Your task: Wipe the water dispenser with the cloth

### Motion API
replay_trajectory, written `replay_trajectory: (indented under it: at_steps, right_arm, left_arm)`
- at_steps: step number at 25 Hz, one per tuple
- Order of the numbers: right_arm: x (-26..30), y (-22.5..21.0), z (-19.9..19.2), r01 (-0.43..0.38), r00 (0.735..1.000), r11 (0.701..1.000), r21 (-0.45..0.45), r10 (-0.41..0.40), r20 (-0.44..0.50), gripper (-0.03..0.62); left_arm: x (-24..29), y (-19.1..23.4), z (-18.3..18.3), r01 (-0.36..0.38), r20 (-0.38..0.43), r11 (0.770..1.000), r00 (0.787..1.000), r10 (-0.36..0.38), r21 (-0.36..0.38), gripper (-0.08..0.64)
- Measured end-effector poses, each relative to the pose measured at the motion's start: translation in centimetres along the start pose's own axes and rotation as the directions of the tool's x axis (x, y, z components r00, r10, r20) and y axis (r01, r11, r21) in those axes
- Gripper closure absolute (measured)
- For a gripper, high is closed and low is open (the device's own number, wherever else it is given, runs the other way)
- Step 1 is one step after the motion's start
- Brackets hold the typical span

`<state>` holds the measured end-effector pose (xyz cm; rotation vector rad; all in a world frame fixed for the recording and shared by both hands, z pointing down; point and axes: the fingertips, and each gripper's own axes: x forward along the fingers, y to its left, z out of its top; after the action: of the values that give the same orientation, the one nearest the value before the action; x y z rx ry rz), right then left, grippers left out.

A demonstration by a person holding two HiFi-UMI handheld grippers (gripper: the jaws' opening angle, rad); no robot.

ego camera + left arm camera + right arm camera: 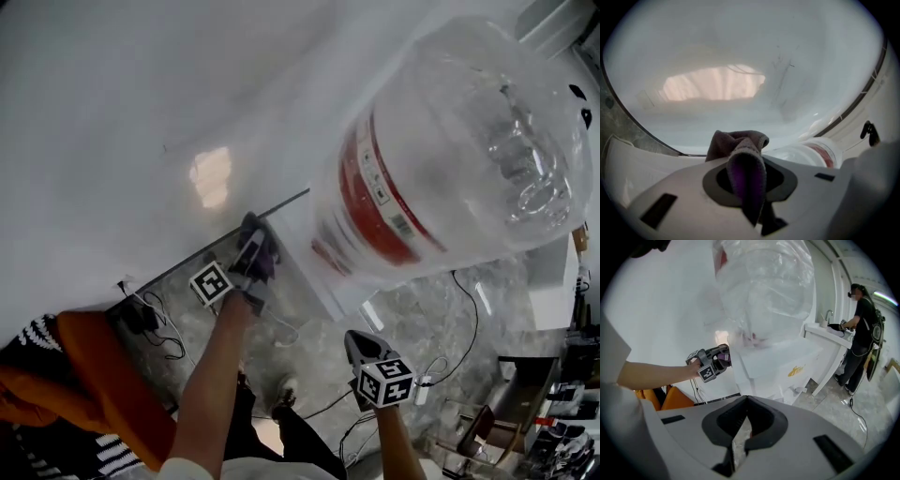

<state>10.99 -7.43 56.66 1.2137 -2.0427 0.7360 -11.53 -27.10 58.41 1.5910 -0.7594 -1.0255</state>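
A white water dispenser (302, 236) carries a large clear bottle (450, 150) with a red label. My left gripper (256, 242) is shut on a purple cloth (267, 258), beside the dispenser's left upper edge near the wall; touching cannot be told. In the left gripper view the cloth (746, 161) bunches out between the jaws, with the bottle (819, 152) to its right. My right gripper (359, 349) hangs lower, in front of the dispenser, shut and empty. The right gripper view shows that gripper (747, 398), the dispenser (778, 362), the bottle (764, 287) and the left gripper (716, 359).
A white wall (141, 112) stands right behind the dispenser. Cables (159, 323) lie on the grey floor beside an orange object (103, 384). Another person (860, 333) stands at a white counter (825, 333) to the right.
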Motion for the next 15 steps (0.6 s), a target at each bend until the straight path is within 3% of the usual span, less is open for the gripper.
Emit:
replay_trajectory:
  at_steps: [1, 3, 5, 7, 9, 12, 15]
  right_arm:
    - [-0.4, -0.4, 0.2, 0.01, 1.0, 1.0, 0.007, -0.01, 0.008, 0.577]
    - [-1.2, -1.1, 0.6, 0.027, 0.999, 0.999, 0.018, -0.028, 0.032, 0.577]
    - [-1.9, -1.4, 1.6, 0.035, 0.997, 0.999, 0.021, -0.036, 0.074, 0.577]
    - [-3.1, -1.8, 3.0, 0.033, 0.992, 0.999, 0.014, -0.035, 0.124, 0.577]
    - [-5.1, -2.2, 4.2, 0.025, 0.985, 1.0, 0.008, -0.026, 0.173, 0.577]
    - [-8.2, -2.9, 6.3, 0.012, 0.964, 1.0, 0.003, -0.012, 0.264, 0.577]
    - [-11.3, -3.8, 9.0, 0.018, 0.934, 1.0, -0.014, -0.012, 0.356, 0.577]
  left_arm:
    - [-0.3, 0.0, -0.3, -0.019, -0.017, 0.999, 1.0, 0.019, 0.036, 0.488]
    - [-1.4, -0.3, -1.1, -0.07, -0.088, 0.979, 0.992, 0.088, 0.189, 0.488]
    - [-2.8, -1.5, -1.7, -0.087, -0.176, 0.912, 0.97, 0.17, 0.401, 0.488]
    - [-4.2, -3.6, -2.5, -0.066, -0.238, 0.809, 0.939, 0.249, 0.584, 0.488]
    - [-5.7, -5.6, -4.3, -0.028, -0.281, 0.709, 0.906, 0.315, 0.705, 0.487]
    - [-6.7, -8.5, -6.9, 0.037, -0.314, 0.557, 0.857, 0.41, 0.83, 0.488]
    - [-5.8, -12.9, -9.0, 0.135, -0.312, 0.367, 0.82, 0.48, 0.92, 0.488]
